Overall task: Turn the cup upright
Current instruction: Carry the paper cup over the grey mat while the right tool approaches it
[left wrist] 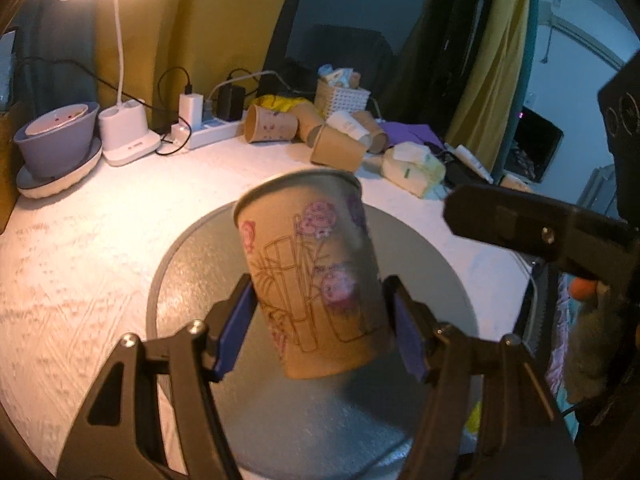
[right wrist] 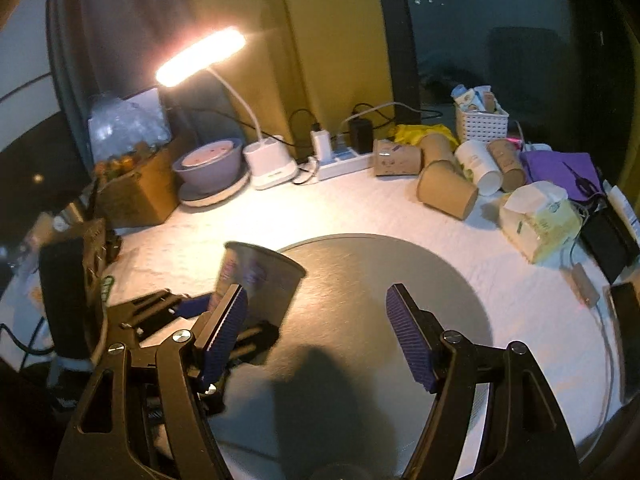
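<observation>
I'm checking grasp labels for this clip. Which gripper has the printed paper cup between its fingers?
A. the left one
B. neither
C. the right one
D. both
A: the left gripper has its blue pads against both sides of the cup, while the right gripper stands open with nothing between its fingers.

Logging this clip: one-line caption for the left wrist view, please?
Left gripper grips a printed paper cup, rim up, over the grey round mat.

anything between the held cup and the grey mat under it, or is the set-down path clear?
Nothing visible is in the way. The left gripper holds the cup rim-up, slightly tilted, over the grey mat, which is bare beneath it. The right gripper is open and off to the side; the spare cups lie beyond the mat.
</observation>
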`<move>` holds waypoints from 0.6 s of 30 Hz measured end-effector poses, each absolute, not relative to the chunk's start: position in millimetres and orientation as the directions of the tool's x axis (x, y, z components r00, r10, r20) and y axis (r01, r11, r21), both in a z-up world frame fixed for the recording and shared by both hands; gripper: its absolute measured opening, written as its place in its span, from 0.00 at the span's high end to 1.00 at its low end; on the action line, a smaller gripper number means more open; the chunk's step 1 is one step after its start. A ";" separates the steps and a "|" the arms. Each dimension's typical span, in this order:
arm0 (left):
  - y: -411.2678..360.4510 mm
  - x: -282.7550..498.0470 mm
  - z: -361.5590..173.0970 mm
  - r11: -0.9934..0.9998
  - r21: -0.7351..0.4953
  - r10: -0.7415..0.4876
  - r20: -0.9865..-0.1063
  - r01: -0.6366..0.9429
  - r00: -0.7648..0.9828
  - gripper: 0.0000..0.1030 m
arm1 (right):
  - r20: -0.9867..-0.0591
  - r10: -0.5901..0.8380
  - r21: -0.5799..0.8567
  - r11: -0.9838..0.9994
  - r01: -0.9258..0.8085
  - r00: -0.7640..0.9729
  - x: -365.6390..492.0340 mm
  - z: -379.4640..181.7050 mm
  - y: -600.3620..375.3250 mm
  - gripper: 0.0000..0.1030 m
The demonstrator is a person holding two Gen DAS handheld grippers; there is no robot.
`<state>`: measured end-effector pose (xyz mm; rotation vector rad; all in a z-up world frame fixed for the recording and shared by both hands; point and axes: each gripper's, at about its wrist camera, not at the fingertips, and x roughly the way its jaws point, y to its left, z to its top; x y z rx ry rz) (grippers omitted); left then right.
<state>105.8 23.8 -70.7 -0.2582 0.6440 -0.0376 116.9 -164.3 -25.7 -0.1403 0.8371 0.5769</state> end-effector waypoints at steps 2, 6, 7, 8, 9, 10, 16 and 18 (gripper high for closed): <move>21.6 97.5 -68.6 0.968 -0.246 -0.111 -0.575 -0.042 0.810 0.36 | -0.733 0.434 0.106 0.834 -0.542 0.524 109.4 -24.1 -162.0 0.27; 13.7 81.8 -65.3 0.974 -0.225 -0.101 -0.547 -0.030 0.831 0.36 | -0.736 0.463 0.149 0.823 -0.549 0.494 97.3 -24.5 -157.8 0.27; 12.0 78.4 -64.9 0.975 -0.221 -0.101 -0.541 -0.025 0.835 0.36 | -0.736 0.467 0.150 0.819 -0.554 0.491 93.9 -24.4 -156.4 0.27; 10.1 74.8 -64.5 0.976 -0.219 -0.102 -0.535 -0.021 0.839 0.36 | -0.737 0.468 0.149 0.816 -0.558 0.487 91.0 -24.4 -154.4 0.27; 7.8 70.8 -64.2 0.976 -0.216 -0.105 -0.529 -0.014 0.842 0.36 | -0.739 0.470 0.148 0.813 -0.563 0.483 88.0 -24.4 -153.1 0.27; 5.6 67.3 -63.7 0.977 -0.213 -0.108 -0.523 -0.007 0.845 0.36 | -0.741 0.471 0.148 0.809 -0.568 0.479 84.2 -24.3 -151.4 0.27; -6.7 48.8 -60.0 0.983 -0.180 -0.119 -0.485 0.034 0.866 0.36 | -0.757 0.480 0.171 0.800 -0.575 0.443 71.5 -26.6 -150.0 0.27; -11.7 44.7 -58.1 0.985 -0.165 -0.131 -0.472 0.058 0.872 0.36 | -0.761 0.483 0.182 0.799 -0.573 0.433 68.2 -27.5 -151.5 0.27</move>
